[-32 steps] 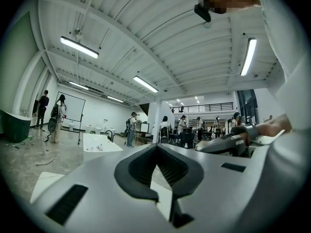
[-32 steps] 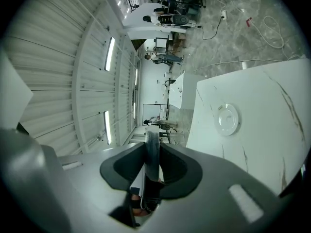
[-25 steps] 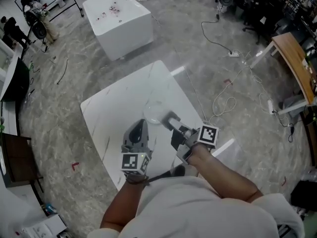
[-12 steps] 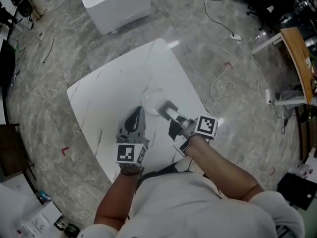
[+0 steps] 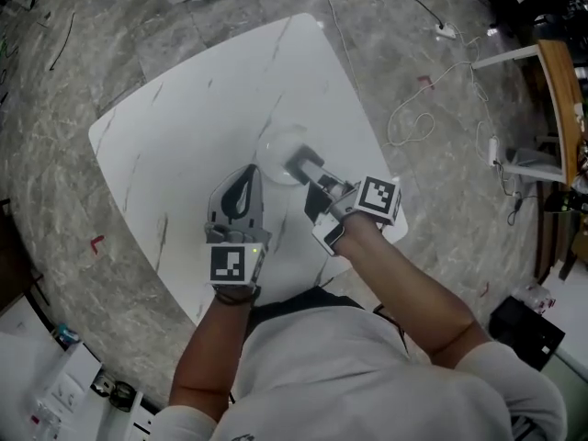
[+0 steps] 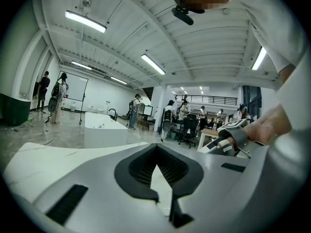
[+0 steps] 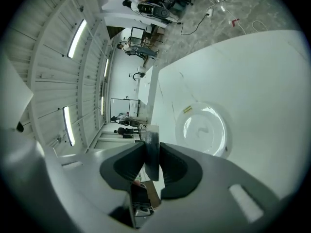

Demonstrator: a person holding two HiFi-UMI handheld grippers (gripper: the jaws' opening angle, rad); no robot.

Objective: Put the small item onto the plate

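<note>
A clear glass plate (image 5: 276, 147) lies near the middle of the white table (image 5: 184, 108); in the right gripper view the plate (image 7: 201, 129) shows bare, just ahead of the jaws. My right gripper (image 5: 301, 165) hovers at the plate's near right rim, shut on a small flat grey item (image 7: 149, 136) that sticks out past its fingertips. Just left of it and short of the plate, my left gripper (image 5: 241, 189) rests low over the table. In its own view the left gripper (image 6: 156, 152) is shut with nothing between the jaws.
The table's near edge runs just below both grippers. Cables (image 5: 418, 108) trail over the marble floor to the right, beside a wooden desk (image 5: 562, 108). A white tub-shaped block (image 6: 104, 130) and several people stand far off in the hall.
The head view has swung, so table and plate slid up and left in the picture. Both grippers keep about the same place beside the plate; the right one still holds the item.
</note>
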